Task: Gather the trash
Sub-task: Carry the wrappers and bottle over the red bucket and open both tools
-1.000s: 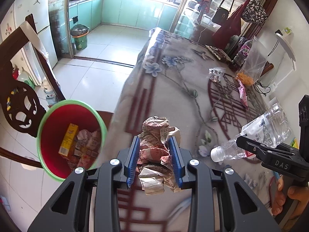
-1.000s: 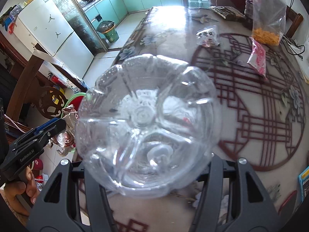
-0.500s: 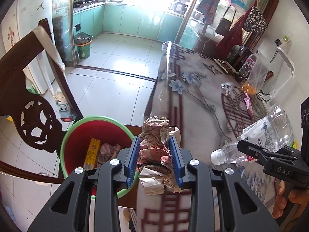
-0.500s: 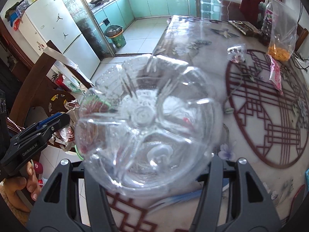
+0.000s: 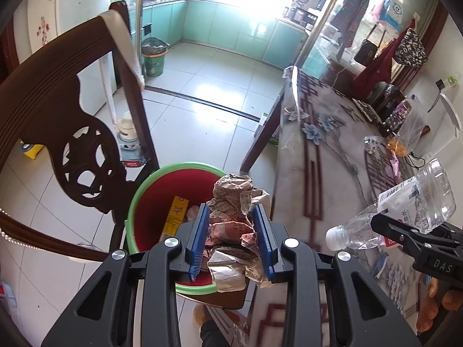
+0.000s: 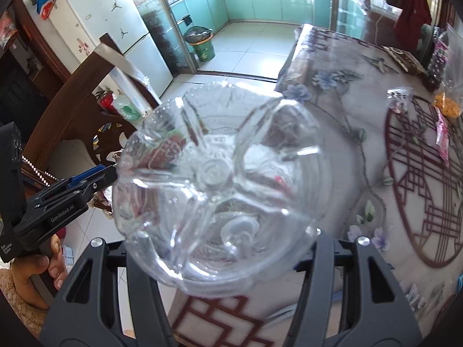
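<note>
Table (image 5: pixel 327 150) now lies to the right in the left view; both hands have swung off its edge toward the red bin (image 5: pixel 150 190). Left tool (image 5: pixel 231 240), clamped on crumpled paper (image 5: pixel 234 225), hangs over the bin (ready to drop, I judge). Right tool (image 6: pixel 222 248) grips the plastic bottle (image 6: pixel 220 185), trailing near the table edge.

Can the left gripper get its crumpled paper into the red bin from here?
Probably yes: the left gripper holds the crumpled paper right above the red bin, whose open mouth looks unobstructed.
</note>
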### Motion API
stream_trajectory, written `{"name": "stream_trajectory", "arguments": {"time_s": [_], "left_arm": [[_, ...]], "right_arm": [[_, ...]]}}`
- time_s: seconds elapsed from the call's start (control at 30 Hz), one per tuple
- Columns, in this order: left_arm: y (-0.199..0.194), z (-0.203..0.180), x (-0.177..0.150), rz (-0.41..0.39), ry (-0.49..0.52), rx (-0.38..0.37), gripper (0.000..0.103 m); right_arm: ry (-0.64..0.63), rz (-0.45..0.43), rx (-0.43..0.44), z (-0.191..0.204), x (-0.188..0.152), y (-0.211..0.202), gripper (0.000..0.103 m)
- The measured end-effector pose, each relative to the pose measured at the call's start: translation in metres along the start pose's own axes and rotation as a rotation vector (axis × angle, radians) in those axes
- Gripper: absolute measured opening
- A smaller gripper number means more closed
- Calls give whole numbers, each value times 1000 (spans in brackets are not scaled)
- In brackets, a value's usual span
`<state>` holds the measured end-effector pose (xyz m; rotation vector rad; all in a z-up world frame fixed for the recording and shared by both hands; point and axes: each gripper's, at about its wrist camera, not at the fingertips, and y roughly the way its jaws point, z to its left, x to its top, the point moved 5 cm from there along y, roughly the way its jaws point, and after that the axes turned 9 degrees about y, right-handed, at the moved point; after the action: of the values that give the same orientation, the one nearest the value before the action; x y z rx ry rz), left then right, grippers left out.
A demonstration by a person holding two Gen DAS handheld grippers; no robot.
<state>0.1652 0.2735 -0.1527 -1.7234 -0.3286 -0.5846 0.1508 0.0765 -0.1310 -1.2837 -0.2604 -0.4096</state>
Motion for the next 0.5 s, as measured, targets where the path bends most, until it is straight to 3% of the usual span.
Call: {"name": "stream_trajectory", "arguments": {"time_s": [0.5], "left_arm": [[19,49,-9,63,-60,42,30]], "right_arm": [[-68,79,45,50,-2,34,56]]}}
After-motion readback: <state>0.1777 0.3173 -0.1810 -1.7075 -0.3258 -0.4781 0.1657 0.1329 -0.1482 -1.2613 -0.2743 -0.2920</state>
